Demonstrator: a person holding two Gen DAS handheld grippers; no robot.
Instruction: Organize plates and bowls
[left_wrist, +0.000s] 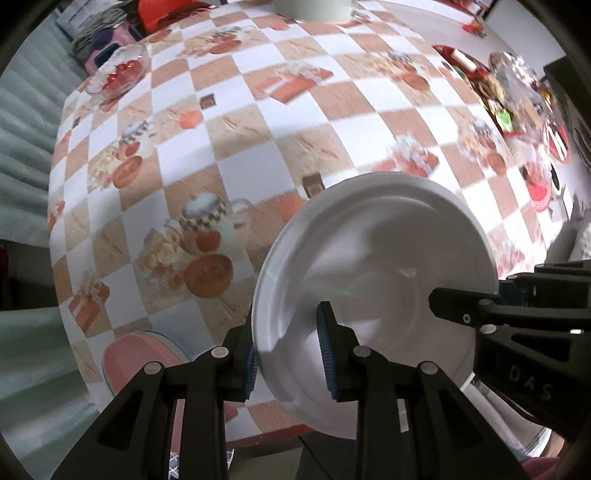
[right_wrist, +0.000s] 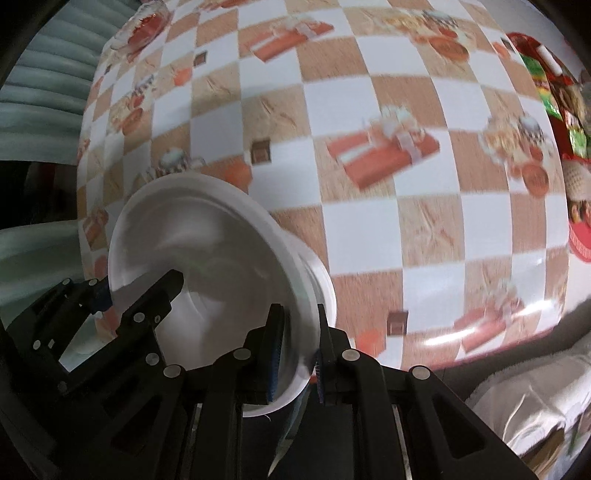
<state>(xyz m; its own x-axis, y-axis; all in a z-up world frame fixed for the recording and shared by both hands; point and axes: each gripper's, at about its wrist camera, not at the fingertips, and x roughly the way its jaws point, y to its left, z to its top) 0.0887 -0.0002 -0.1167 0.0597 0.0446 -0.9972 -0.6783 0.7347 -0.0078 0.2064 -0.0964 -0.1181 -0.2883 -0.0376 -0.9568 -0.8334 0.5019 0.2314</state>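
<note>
Both grippers — left gripper (left_wrist: 286, 354) and right gripper (right_wrist: 297, 354) — clamp opposite rims of the white bowl (left_wrist: 373, 280) above the table's (left_wrist: 236, 147) near edge — keep it level, lower together.

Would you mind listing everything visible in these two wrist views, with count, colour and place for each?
bowl: one, white, tilted above the table's near edge, gripped on opposite sides of its rim by both grippers.
glass dish: one, clear with red contents, far left corner of the table.
snack tray: one, red, filled with mixed wrapped items, far right side of the table.
white container: one, only its base shows, far edge of the table.
tablecloth: one, white and tan checks with orange prints, covering the table.
left gripper: one, black with blue pads, shut on the bowl's rim.
right gripper: one, black with blue pads, shut on the bowl's opposite rim.
</note>
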